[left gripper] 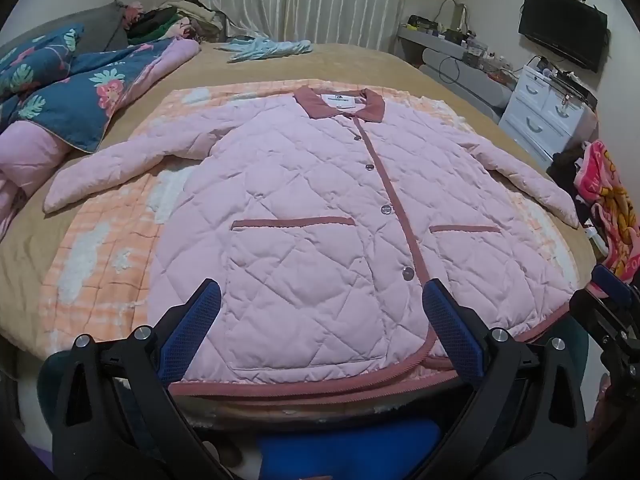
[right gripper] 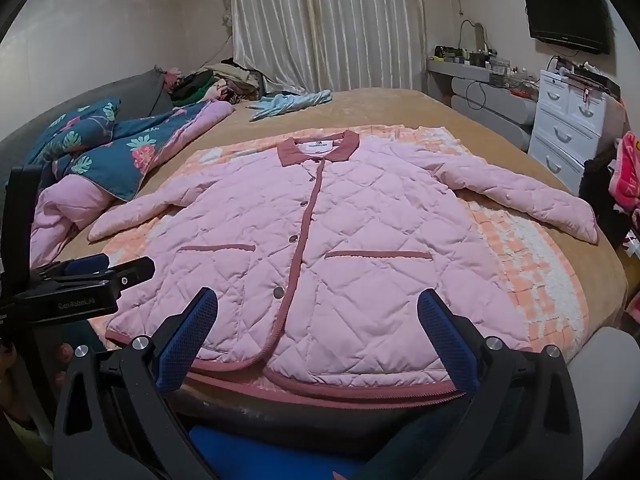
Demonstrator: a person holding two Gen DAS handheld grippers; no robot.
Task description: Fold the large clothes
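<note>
Two sets of jaws spread wide, empty: left gripper (left gripper: pixel 320 308) and right gripper (right gripper: pixel 318 316) above the hem of the pink quilted jacket (left gripper: pixel 320 208), spread buttoned-up flat on the bed (left gripper: pixel 360 64), sleeves out, ready for folding.

You see a pink quilted jacket (left gripper: pixel 304 216) of soft matt cloth, stitched in puffy diamonds, with a dusty-rose ribbed-looking collar (left gripper: pixel 340 105) and shiny round buttons (left gripper: pixel 408 273). Under it lies a fuzzy peach-checked blanket (left gripper: pixel 92 272) on a velvety tan bedspread (right gripper: pixel 384 108). Your left gripper (left gripper: pixel 320 320) and right gripper (right gripper: pixel 316 320) have matt black plastic arms, blue dimpled rubbery pads (left gripper: pixel 196 328) and bright metal screws (right gripper: pixel 141 343).
</note>
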